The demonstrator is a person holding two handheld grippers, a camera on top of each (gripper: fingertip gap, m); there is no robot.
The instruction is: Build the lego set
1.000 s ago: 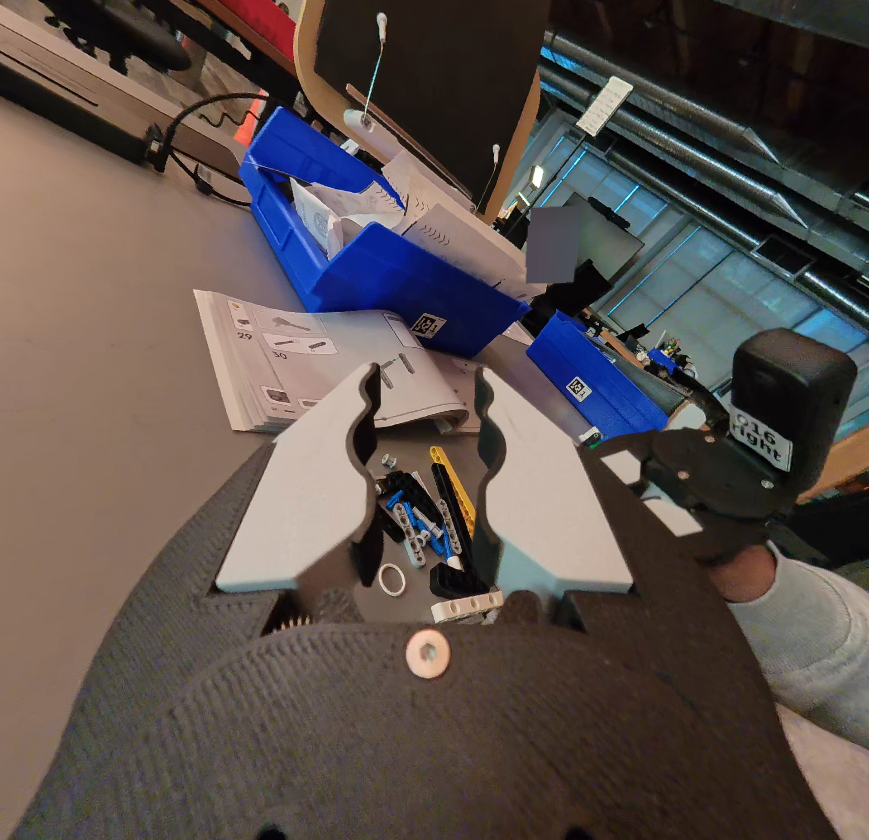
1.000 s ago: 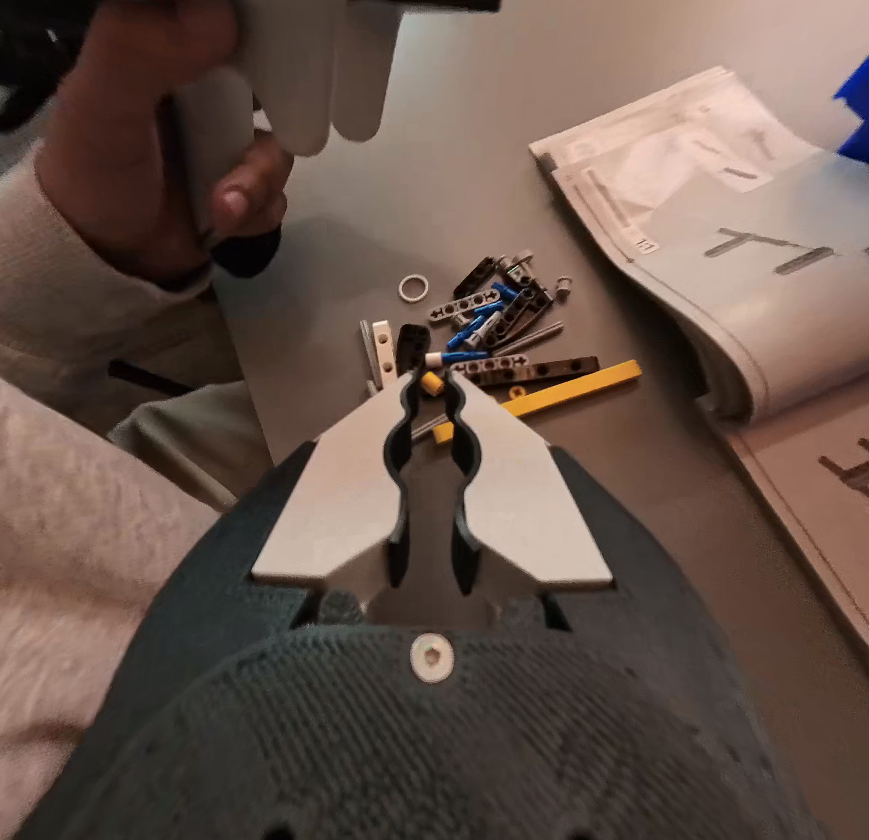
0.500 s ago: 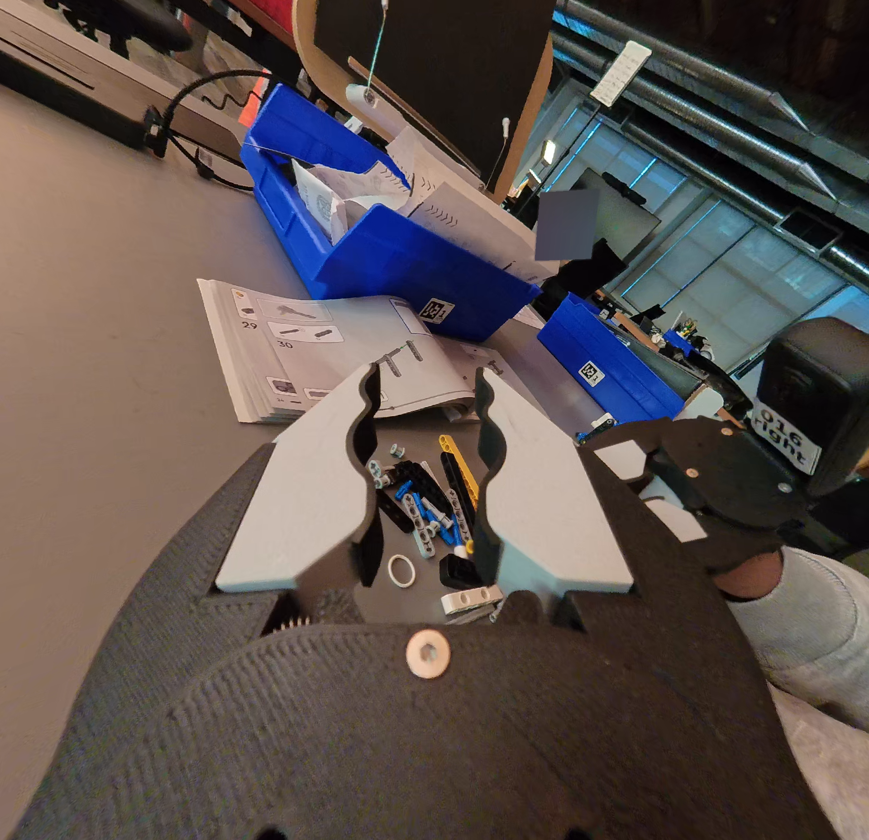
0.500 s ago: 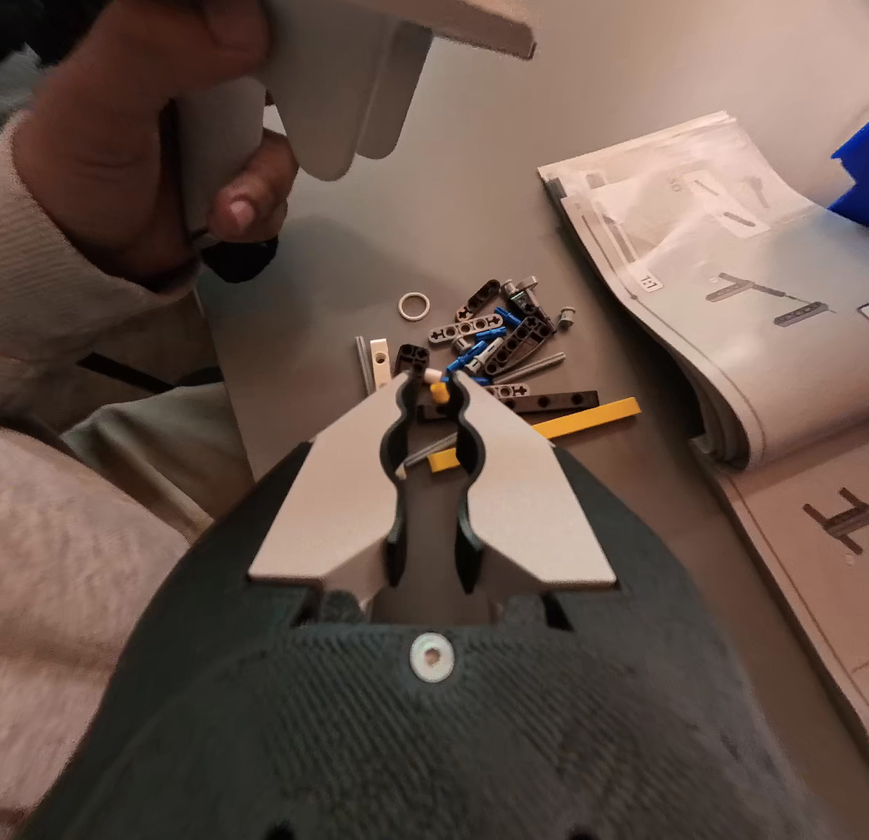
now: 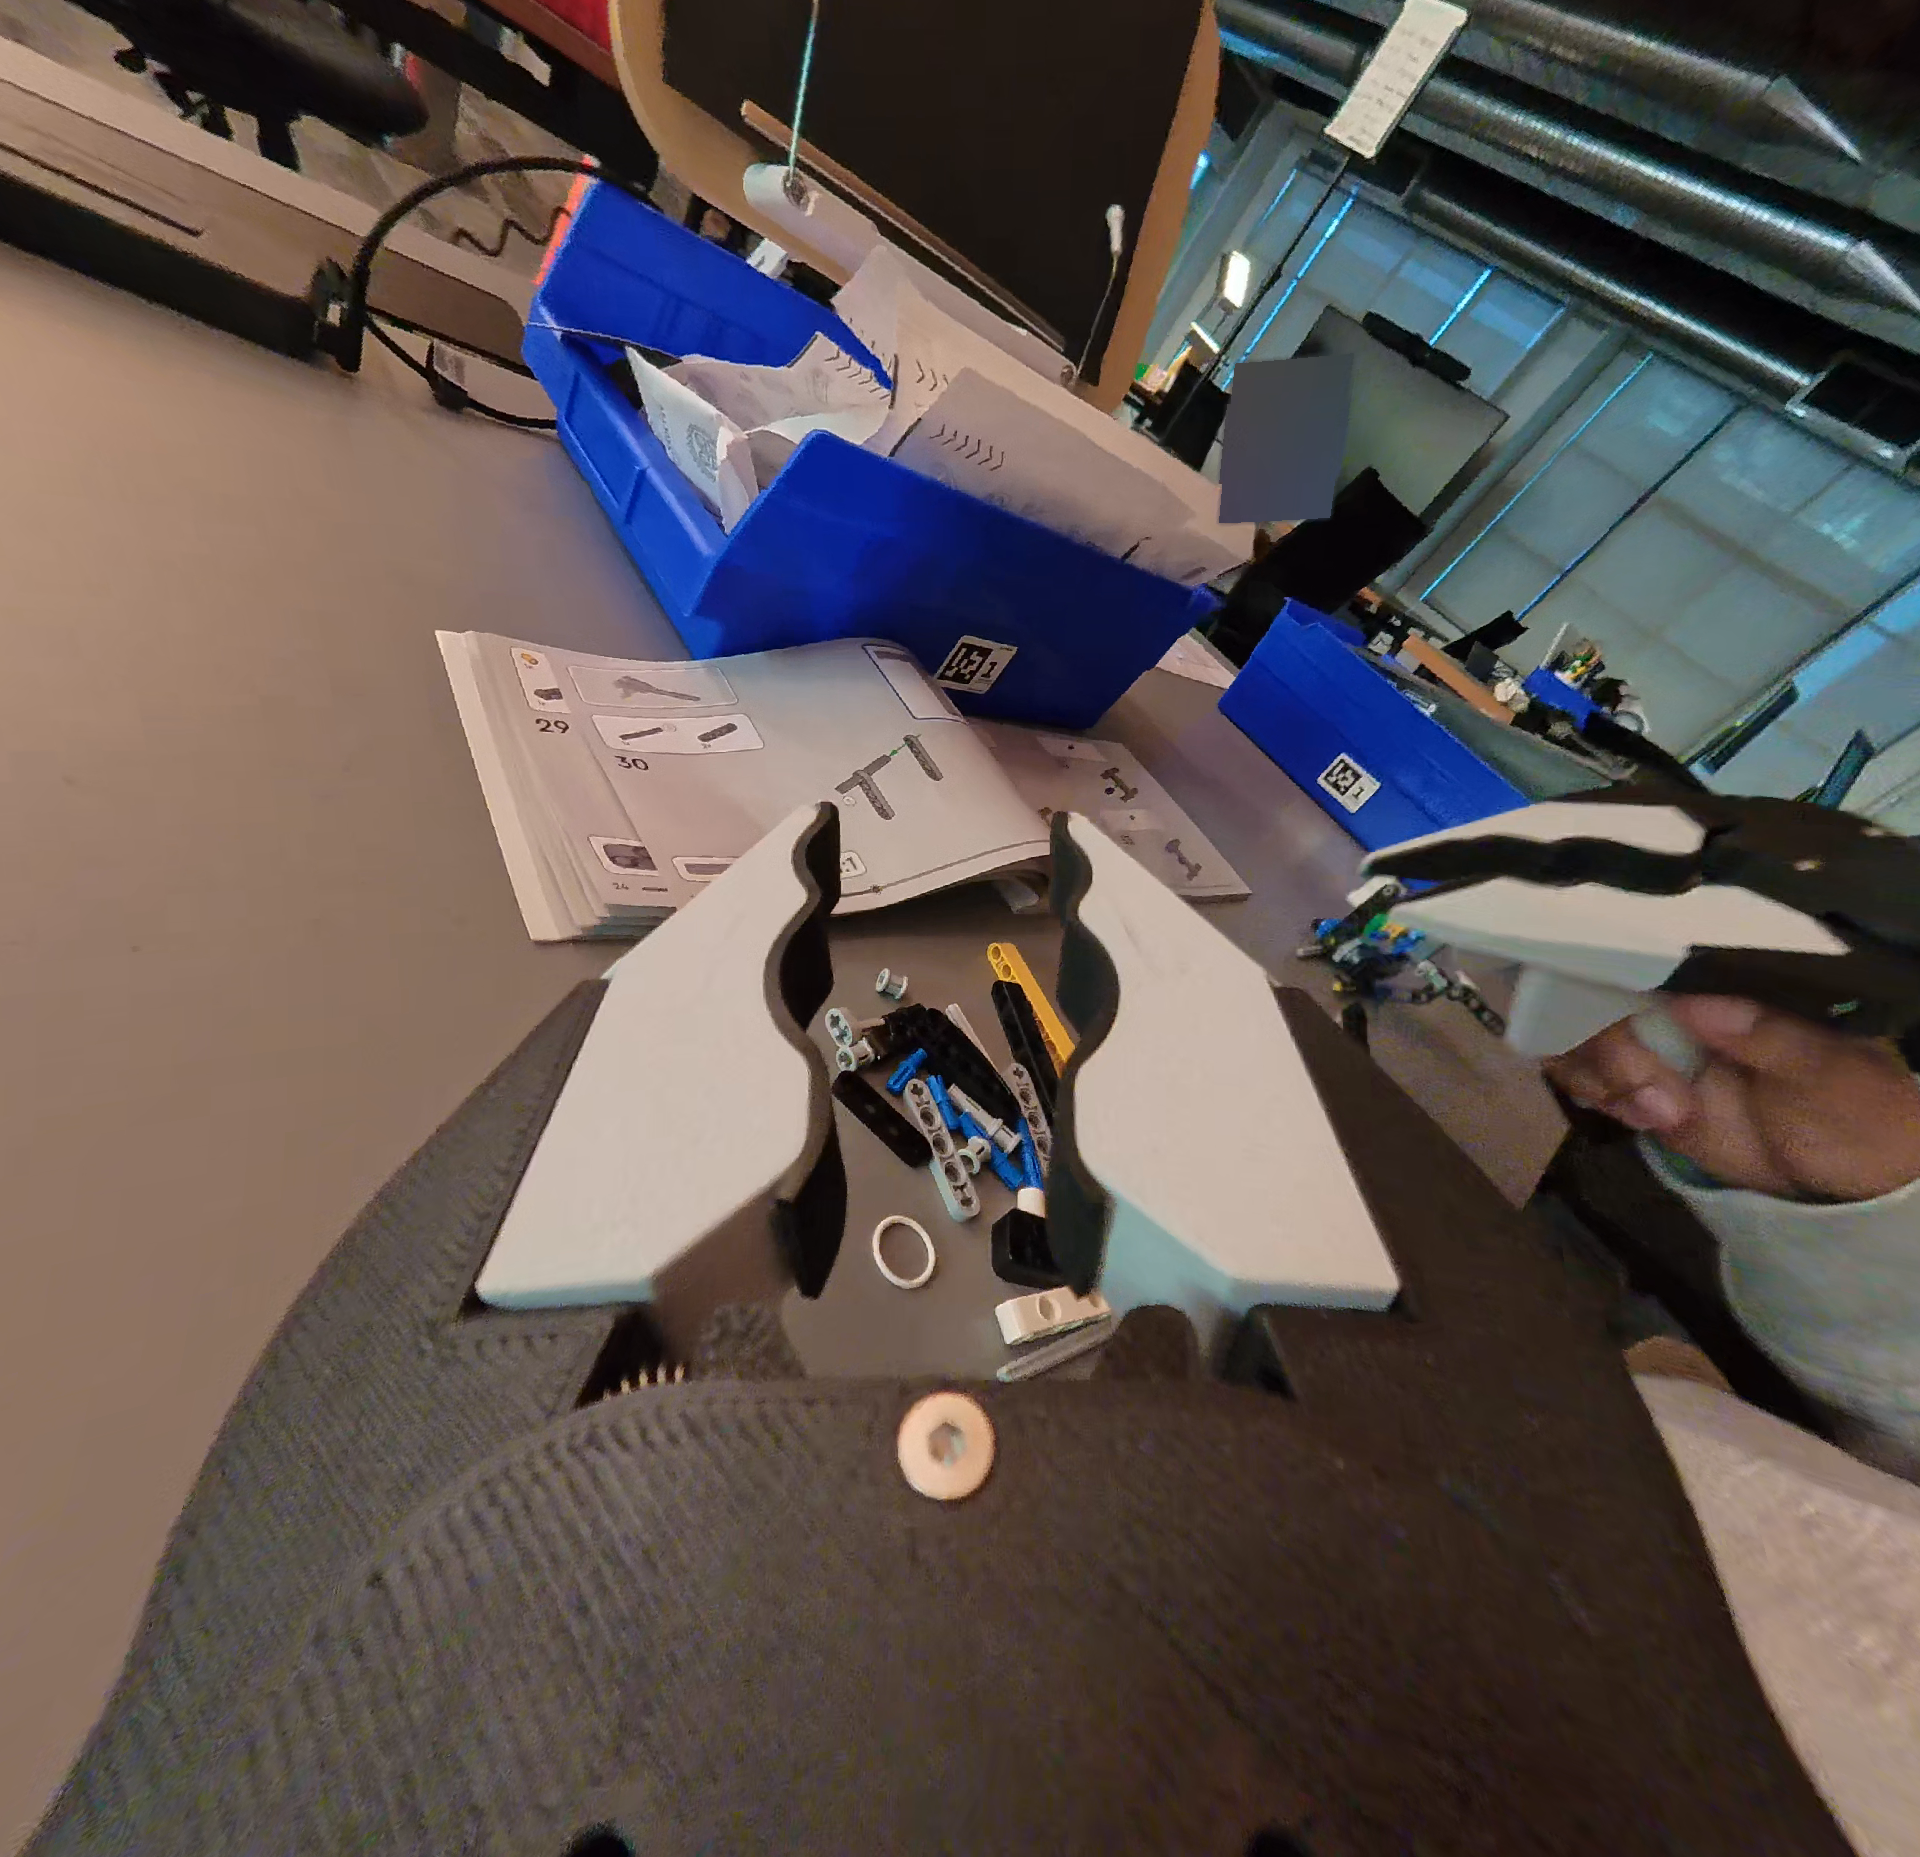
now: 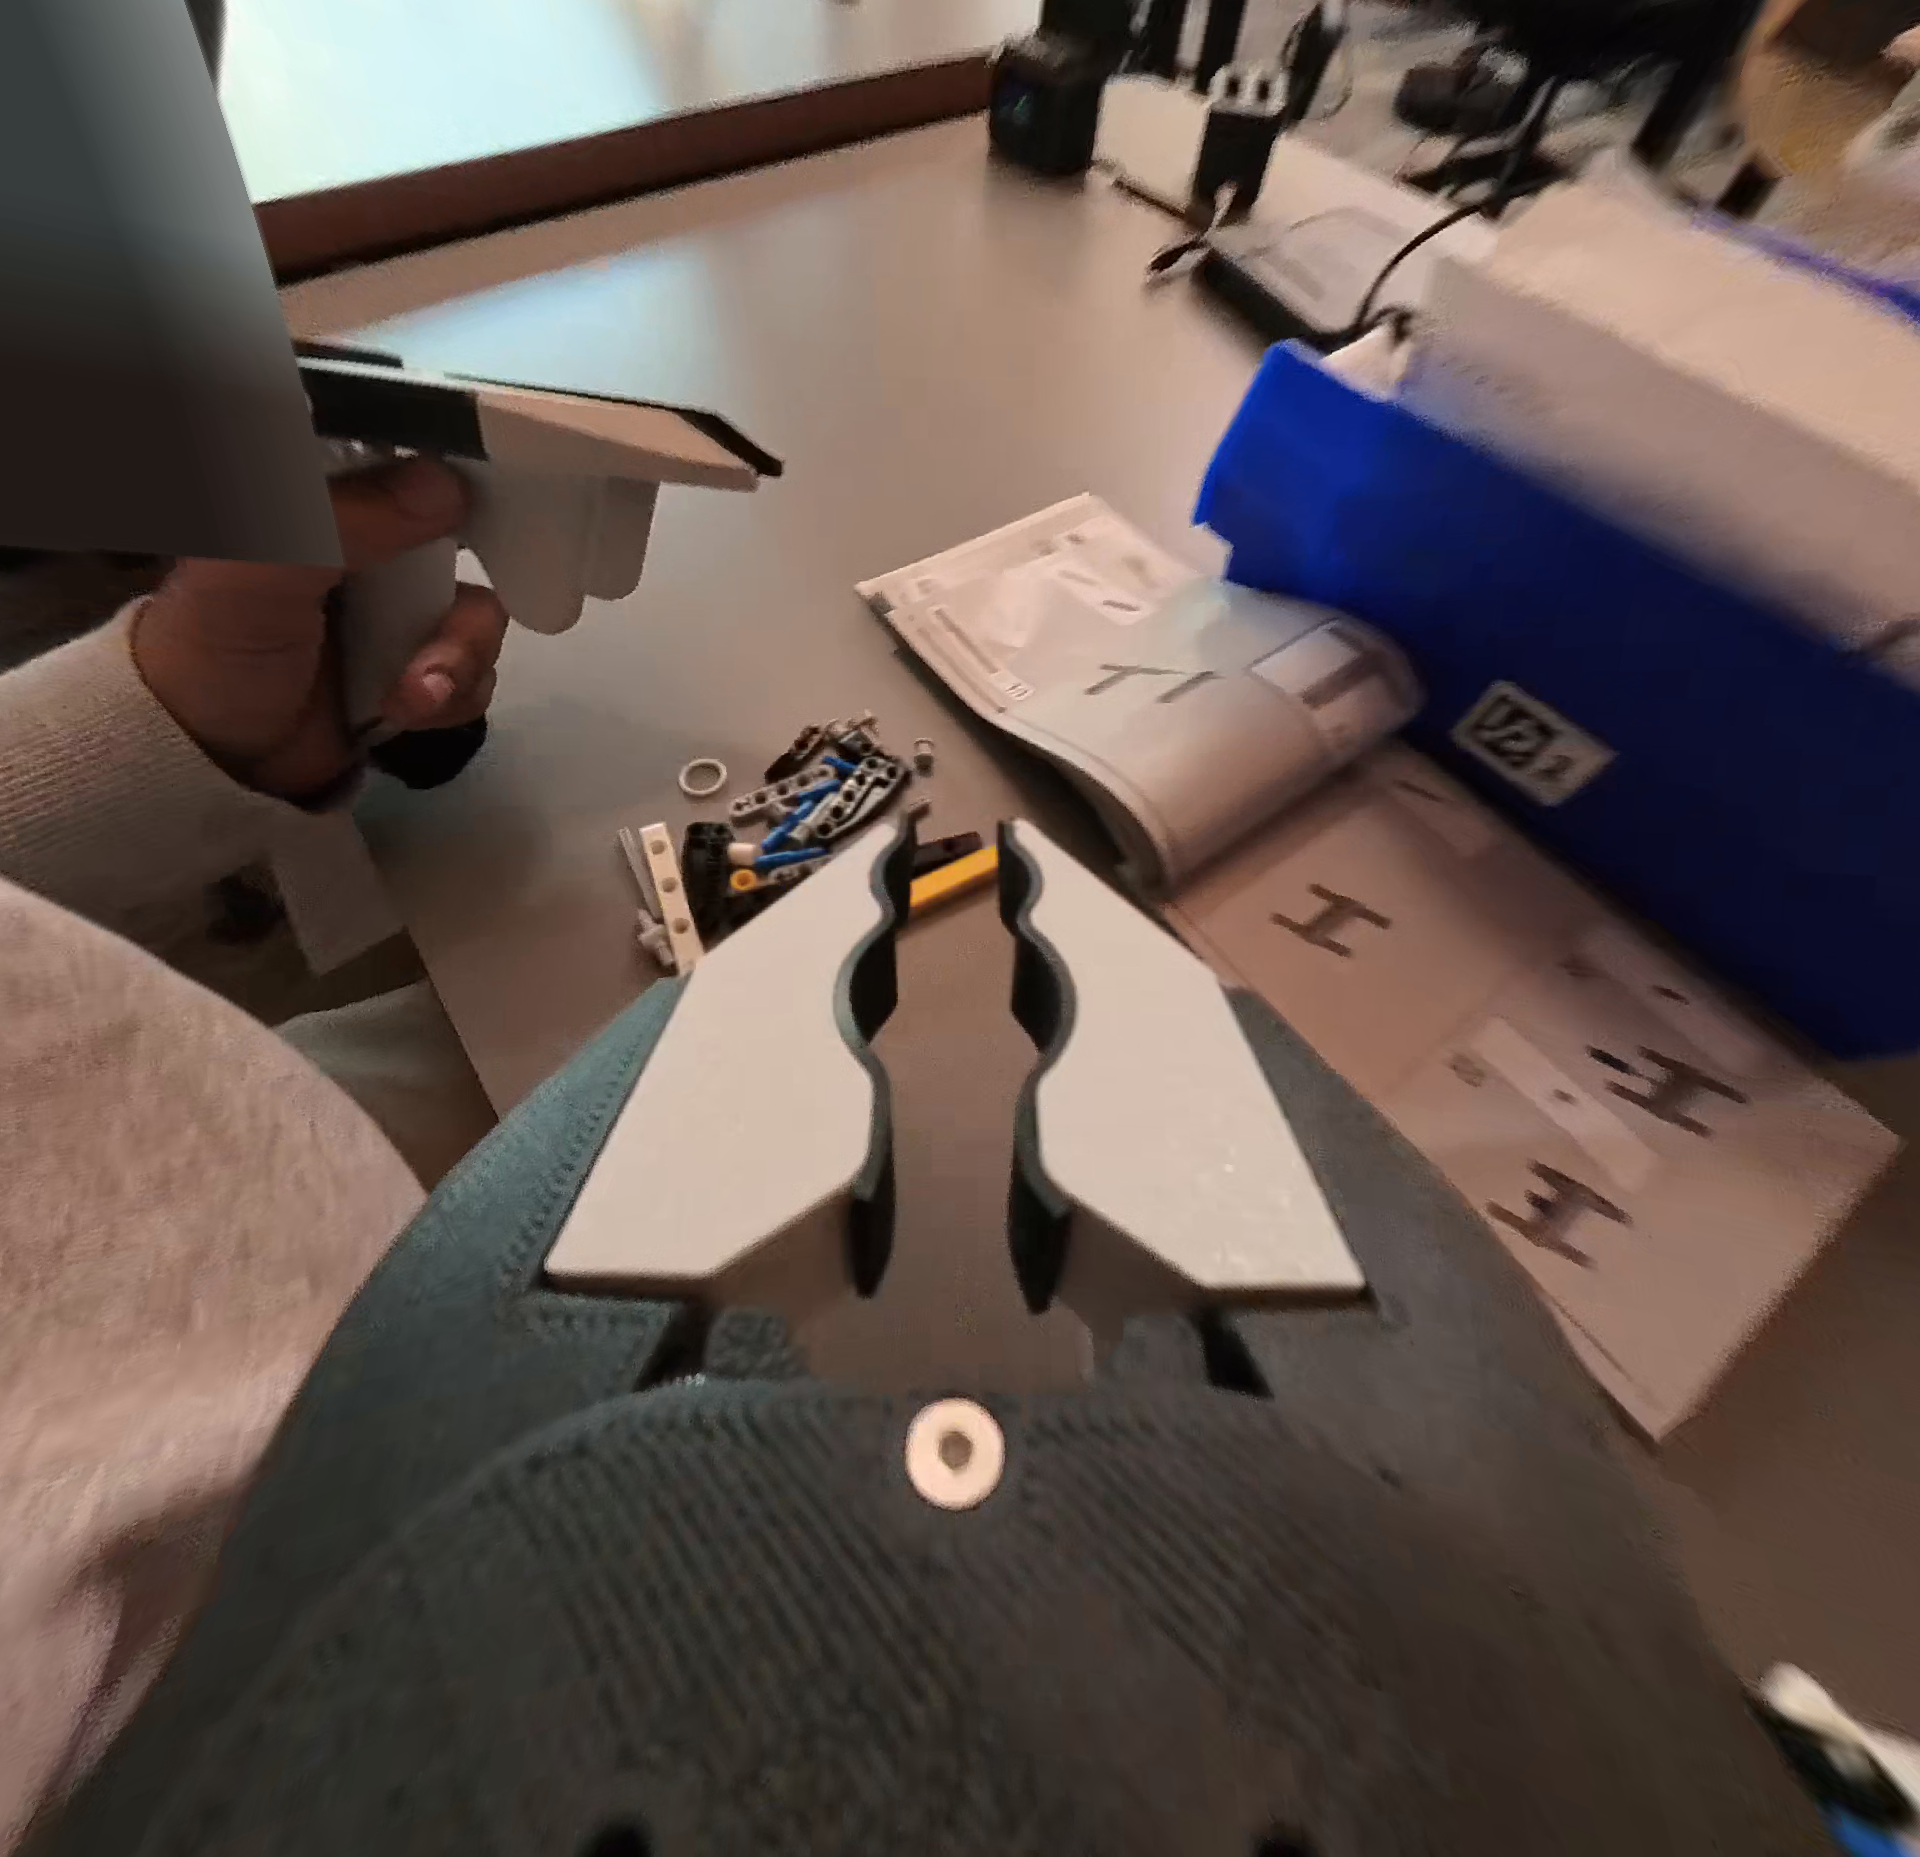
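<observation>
A pile of small lego pieces (image 5: 956, 1090), black, grey and blue, with a yellow beam (image 5: 1023, 986) and a white ring (image 5: 902, 1251), lies on the grey table. My left gripper (image 5: 940, 831) is open and empty, hovering low with the pile showing between its fingers. My right gripper (image 6: 958, 836) is open by a narrow gap and empty, raised just right of the pile (image 6: 821, 810), over the yellow beam (image 6: 951, 877). It also shows side-on in the left wrist view (image 5: 1382, 872). A small part-built model (image 5: 1361, 940) lies behind it.
An open instruction booklet (image 5: 727, 768) lies beyond the pile, with a blue bin (image 5: 883, 540) full of paper bags behind it. A second blue bin (image 5: 1351, 737) stands to the right. Cables and a power strip (image 5: 332, 301) run along the far table edge.
My right gripper has lifted and drawn back from the pile, tilting up so the booklet and blue bin come into view. My left gripper stays over the pile, still open.
</observation>
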